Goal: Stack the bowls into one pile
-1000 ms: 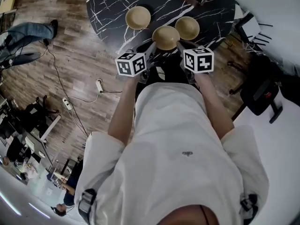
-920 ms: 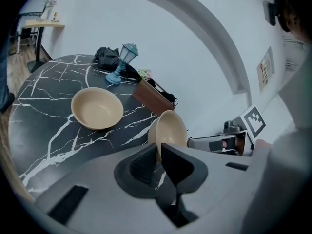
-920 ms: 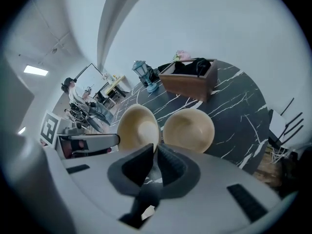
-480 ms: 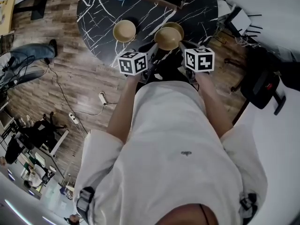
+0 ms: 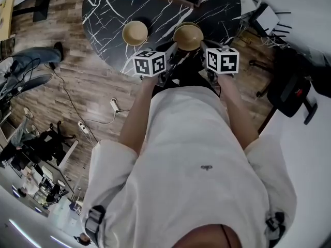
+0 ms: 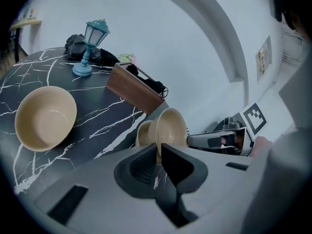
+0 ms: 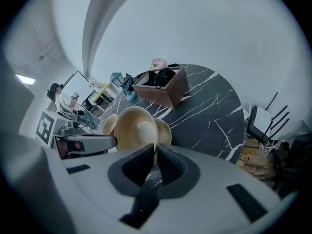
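Left gripper [image 6: 158, 156]: I've got it clamped on the rim of the tan round bowl [image 5: 188, 36].
Right gripper [image 7: 155, 156]: pinching that same rim, opposite side.
Held bowl: just over a second tan bowl [image 6: 143, 133] on the black white-veined marble table [image 5: 103, 14].
Third tan bowl [image 5: 135, 32]: alone, further left.

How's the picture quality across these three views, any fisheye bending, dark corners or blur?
Head view: strong fisheye, the table and the floor planks bow; evenly lit, sharp. Left gripper view: black corners, lantern crisp. Right gripper view: same dark ring, pale wall featureless, held bowl sharp.
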`<act>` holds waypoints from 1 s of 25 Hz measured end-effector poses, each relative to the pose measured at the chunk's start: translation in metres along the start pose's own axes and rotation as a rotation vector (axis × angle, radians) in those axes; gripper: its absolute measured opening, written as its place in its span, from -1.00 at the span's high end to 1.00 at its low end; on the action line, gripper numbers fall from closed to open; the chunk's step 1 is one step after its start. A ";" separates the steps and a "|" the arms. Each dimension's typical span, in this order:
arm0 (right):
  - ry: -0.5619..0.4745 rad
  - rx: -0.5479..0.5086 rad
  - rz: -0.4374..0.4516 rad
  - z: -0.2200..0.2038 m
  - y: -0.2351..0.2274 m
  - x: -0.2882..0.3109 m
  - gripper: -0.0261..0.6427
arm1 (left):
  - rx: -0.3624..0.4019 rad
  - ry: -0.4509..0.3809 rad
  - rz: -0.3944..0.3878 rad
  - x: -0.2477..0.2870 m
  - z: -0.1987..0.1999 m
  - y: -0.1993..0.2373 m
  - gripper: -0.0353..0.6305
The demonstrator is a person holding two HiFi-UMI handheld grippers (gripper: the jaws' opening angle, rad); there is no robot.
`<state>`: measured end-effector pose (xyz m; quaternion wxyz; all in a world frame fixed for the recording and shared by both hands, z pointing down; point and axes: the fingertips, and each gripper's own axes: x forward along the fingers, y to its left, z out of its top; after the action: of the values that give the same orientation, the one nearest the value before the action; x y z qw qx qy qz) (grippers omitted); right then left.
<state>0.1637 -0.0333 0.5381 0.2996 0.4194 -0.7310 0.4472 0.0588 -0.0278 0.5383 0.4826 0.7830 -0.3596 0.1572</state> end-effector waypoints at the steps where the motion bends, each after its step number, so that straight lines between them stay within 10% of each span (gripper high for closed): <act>1: 0.004 -0.002 -0.002 0.000 -0.001 0.001 0.84 | -0.003 0.006 0.011 0.002 -0.001 0.002 0.79; 25: 0.071 0.072 0.022 -0.011 -0.017 0.029 0.83 | 0.066 0.155 0.091 0.030 -0.009 0.024 0.78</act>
<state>0.1662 -0.0377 0.5734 0.3051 0.4055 -0.7078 0.4914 0.0630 -0.0387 0.5762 0.4752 0.7668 -0.3511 0.2507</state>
